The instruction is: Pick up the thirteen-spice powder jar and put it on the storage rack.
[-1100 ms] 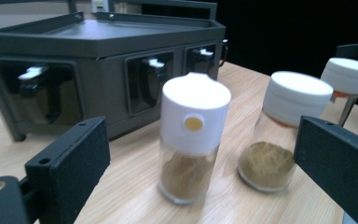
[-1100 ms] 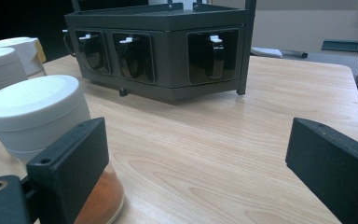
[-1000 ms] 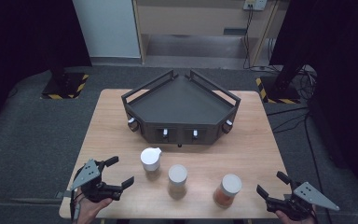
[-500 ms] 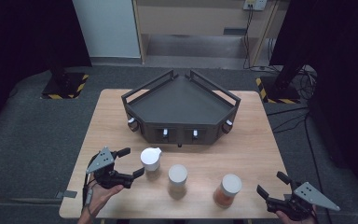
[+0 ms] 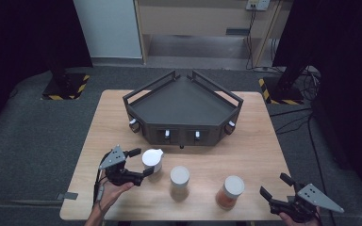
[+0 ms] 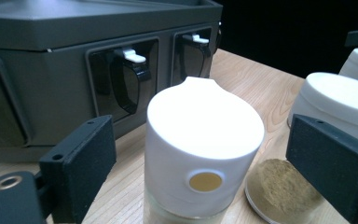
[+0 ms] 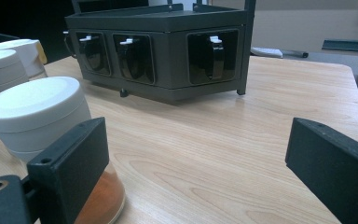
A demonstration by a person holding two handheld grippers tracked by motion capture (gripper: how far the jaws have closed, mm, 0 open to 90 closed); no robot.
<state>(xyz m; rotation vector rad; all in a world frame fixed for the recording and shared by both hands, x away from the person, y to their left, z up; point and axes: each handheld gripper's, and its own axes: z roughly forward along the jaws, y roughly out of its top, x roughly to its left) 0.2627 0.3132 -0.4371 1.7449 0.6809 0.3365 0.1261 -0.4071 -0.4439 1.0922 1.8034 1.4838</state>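
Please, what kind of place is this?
Probably a lab or recording studio: a bare wooden table ringed by dark curtains, hazard-striped stand bases on the grey floor, and cables running from a wall socket.

Bench: pale wood, visible grain, smooth satin finish. Rack: dark grey matt plastic w/ glossy black window insets. Jar lid: smooth white plastic, slight sheen; jar body clear glass or plastic, can't tell which. Left gripper pads: matt black, fine-textured plastic
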